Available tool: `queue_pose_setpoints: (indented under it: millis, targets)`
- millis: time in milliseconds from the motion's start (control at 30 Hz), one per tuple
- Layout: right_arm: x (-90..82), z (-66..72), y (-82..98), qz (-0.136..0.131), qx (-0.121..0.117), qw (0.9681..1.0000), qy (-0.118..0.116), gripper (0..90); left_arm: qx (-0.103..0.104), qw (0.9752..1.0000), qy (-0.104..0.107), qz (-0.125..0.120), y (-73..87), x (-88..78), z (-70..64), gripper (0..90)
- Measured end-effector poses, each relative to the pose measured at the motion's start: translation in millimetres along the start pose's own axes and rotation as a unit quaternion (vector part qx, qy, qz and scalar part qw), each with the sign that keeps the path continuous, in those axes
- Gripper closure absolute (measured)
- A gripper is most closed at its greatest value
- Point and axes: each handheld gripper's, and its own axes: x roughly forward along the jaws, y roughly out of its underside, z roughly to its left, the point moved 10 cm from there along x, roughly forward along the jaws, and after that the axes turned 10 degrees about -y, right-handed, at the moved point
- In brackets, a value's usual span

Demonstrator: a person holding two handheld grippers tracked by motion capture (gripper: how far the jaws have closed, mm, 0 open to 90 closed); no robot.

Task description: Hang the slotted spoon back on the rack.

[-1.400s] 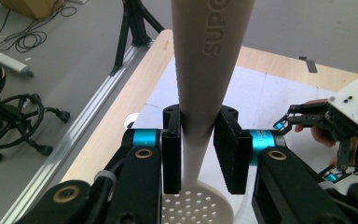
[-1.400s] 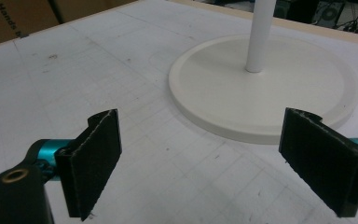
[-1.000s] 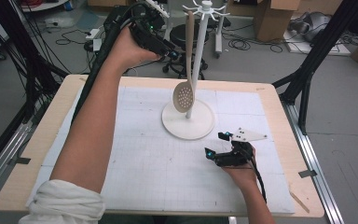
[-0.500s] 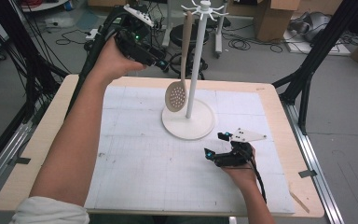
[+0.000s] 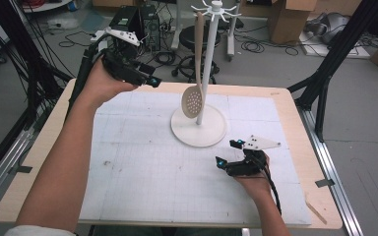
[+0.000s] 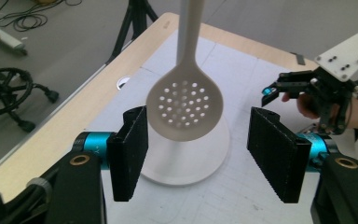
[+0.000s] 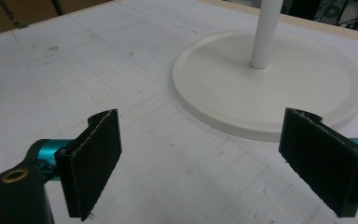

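From the high view no writing can be read; the left gripper is held up in the air over the table's far left corner on an outstretched forearm, while the right gripper rests low on the white mat toward the near right, just before the white stand from whose top hooks a pale slotted spoon hangs. In the left gripper view its jaws gape wide and hold nothing, the slotted spoon's perforated bowl hanging beyond the gap, apart from both pads. In the right gripper view its jaws likewise stand wide apart and empty above the mat, the stand's round base close ahead.

Cream slotted spoon hangs bowl-down from white hook stand; stand's round base sits right of centre, toward tabletop's far edge.
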Motion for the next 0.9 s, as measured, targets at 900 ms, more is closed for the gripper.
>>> queue_pose_setpoints:
  millis: [900]
  targets:
    - [0.3, 0.3, 1.2, 0.004, -0.002, 1.0000, 0.002, 11.4, -0.013, 0.9994, 0.009, -0.030, 59.3, -13.5, -25.8, 30.0]
